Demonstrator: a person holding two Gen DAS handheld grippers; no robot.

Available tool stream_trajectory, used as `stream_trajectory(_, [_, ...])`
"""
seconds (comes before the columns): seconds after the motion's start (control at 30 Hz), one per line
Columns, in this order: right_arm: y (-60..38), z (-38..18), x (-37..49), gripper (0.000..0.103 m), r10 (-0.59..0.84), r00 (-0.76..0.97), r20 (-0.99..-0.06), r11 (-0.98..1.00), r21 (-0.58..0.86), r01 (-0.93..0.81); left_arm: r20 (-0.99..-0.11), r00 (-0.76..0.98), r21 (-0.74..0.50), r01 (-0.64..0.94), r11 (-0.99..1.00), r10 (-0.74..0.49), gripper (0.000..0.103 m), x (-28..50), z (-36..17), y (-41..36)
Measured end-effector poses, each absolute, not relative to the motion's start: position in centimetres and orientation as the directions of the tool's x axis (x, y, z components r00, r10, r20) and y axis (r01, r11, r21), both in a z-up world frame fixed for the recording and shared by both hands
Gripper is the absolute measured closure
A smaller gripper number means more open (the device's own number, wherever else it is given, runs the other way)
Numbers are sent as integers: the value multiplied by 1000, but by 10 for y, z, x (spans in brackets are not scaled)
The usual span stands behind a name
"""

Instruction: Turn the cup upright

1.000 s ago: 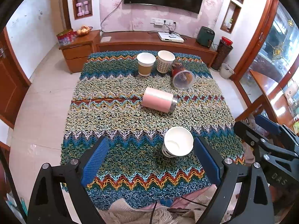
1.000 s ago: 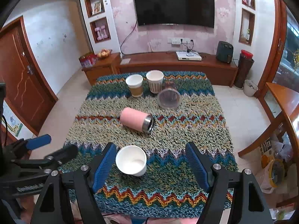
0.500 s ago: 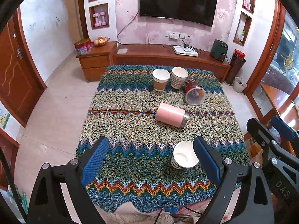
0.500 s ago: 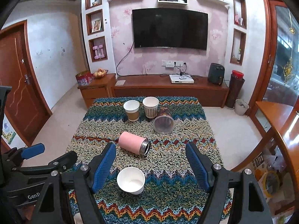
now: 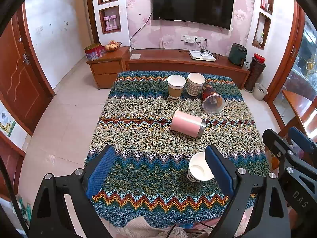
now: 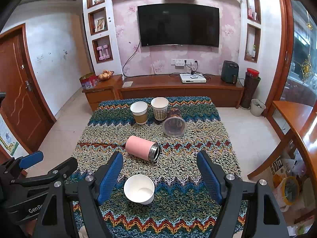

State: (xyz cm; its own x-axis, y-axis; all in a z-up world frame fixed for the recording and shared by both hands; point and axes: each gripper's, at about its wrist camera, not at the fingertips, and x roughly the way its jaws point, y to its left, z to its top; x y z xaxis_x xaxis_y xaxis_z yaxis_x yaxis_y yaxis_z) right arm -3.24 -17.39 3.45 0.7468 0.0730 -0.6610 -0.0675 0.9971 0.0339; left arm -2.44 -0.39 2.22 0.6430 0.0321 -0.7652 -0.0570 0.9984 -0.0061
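1. The white paper cup (image 6: 139, 189) lies on its side near the front edge of the desk (image 6: 198, 214), its open mouth turned toward the cameras.
2. In the right wrist view the right gripper (image 6: 160, 175) hangs above the front of the desk with its jaws wide apart and nothing between the blue pads (image 6: 110, 176). The cup sits low between them, closer to the left pad.
3. In the left wrist view the left gripper (image 5: 159, 173) is likewise spread wide and holds nothing. The cup (image 5: 198, 168) shows just beside its right pad; whether they touch cannot be told.
4. A pink tumbler (image 6: 143, 148) lies on its side mid-desk, well apart from the cup, with bare cloth between them.
5. Farther back a clear cup (image 6: 174, 124) lies tipped over, beside two upright paper cups: a brown-sleeved cup (image 6: 139, 112) and a checked cup (image 6: 160, 108).
6. A knitted zigzag cloth (image 6: 178, 170) covers the whole desk and hangs over its edges.
7. Tiled floor (image 6: 65, 123) surrounds the desk; a wooden TV cabinet (image 6: 178, 89) stands behind it, under a wall-mounted television (image 6: 178, 25).
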Motion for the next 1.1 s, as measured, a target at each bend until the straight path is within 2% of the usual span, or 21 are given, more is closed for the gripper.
stream_trajectory(1.1, [-168, 29, -29, 26, 72, 741, -667, 997, 34, -67, -769, 638, -5, -62, 998, 36, 10, -21, 15, -3])
